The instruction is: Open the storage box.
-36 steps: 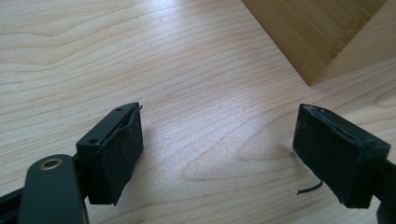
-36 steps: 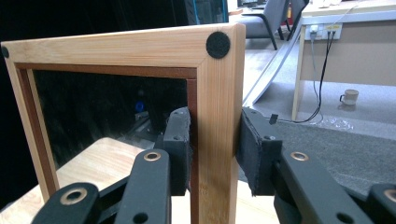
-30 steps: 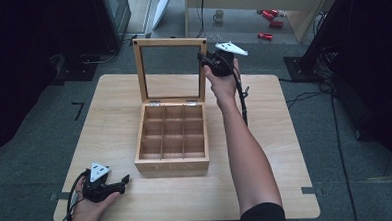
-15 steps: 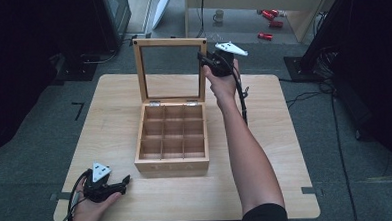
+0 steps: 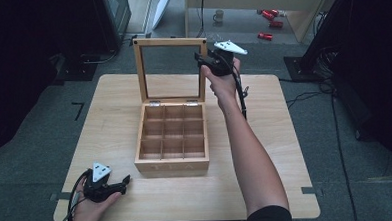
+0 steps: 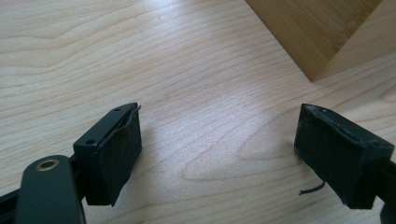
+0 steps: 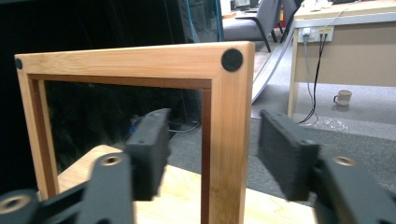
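wooden box lid [image 5: 169, 41] stands upright between the right tool [image 7: 210, 156], whose jaws just opened, seemingly clear.

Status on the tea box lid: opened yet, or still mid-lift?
Done: the lid stands upright, the compartments of the tea box exposed and bare. In hand: the right gripper has just been opening, its pads off the lid's frame, which stands between them. Left: pulling that gripper clear. The left gripper rests open on the table.

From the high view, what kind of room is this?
Probably an office or lab workspace: grey carpeted floor, a desk with cables and a mug under it, an office chair, and a lone wooden table set up with a tea box.
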### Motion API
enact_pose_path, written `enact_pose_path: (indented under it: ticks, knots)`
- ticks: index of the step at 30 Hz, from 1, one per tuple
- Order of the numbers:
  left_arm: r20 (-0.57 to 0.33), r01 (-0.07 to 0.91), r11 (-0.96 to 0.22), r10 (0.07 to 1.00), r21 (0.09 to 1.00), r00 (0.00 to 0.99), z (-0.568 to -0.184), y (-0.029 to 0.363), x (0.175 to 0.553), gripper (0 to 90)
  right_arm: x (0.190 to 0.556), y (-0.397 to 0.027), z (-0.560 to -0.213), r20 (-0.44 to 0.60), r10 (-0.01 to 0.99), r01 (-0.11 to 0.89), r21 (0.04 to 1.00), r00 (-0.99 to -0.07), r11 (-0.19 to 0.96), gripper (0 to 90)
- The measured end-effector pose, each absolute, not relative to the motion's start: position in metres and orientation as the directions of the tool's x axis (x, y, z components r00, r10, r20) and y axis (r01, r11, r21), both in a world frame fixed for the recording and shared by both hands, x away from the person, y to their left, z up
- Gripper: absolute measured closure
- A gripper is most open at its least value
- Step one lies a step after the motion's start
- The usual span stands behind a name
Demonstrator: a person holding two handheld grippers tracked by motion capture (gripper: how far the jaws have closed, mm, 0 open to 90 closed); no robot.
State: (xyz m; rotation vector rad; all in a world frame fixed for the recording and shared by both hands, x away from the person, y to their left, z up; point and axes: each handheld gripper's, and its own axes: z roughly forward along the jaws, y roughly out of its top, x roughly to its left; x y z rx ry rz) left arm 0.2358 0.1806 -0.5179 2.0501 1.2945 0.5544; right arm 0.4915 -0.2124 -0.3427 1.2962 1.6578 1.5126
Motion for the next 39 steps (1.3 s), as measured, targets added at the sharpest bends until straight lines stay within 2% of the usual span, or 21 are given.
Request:
enact_pose_path:
  ticks: [5,13,17,29,39]
  knots:
    - [0.013,0.636,-0.307,0.906,0.709,0.423,-0.518,0.180,0.237,14.7,0.482,-0.211,-0.335,0.168,0.909,0.298,0.953,-0.382,-0.051,17.8]
    - [0.012,0.637,-0.304,0.908,0.708,0.420,-0.518,0.181,0.239,14.3,0.461,-0.222,-0.336,0.163,0.911,0.308,0.951,-0.378,-0.042,6.0]
    - [0.010,0.639,-0.300,0.910,0.708,0.415,-0.518,0.181,0.239,14.2,0.451,-0.233,-0.341,0.165,0.908,0.320,0.947,-0.385,-0.036,3.3]
    - [0.012,0.645,-0.290,0.917,0.706,0.400,-0.518,0.179,0.239,13.0,0.412,-0.261,-0.372,0.136,0.917,0.344,0.939,-0.376,0.002,3.3]
    - [0.011,0.647,-0.285,0.919,0.707,0.394,-0.518,0.178,0.239,13.1,0.383,-0.296,-0.398,0.169,0.917,0.380,0.925,-0.361,-0.020,3.7]
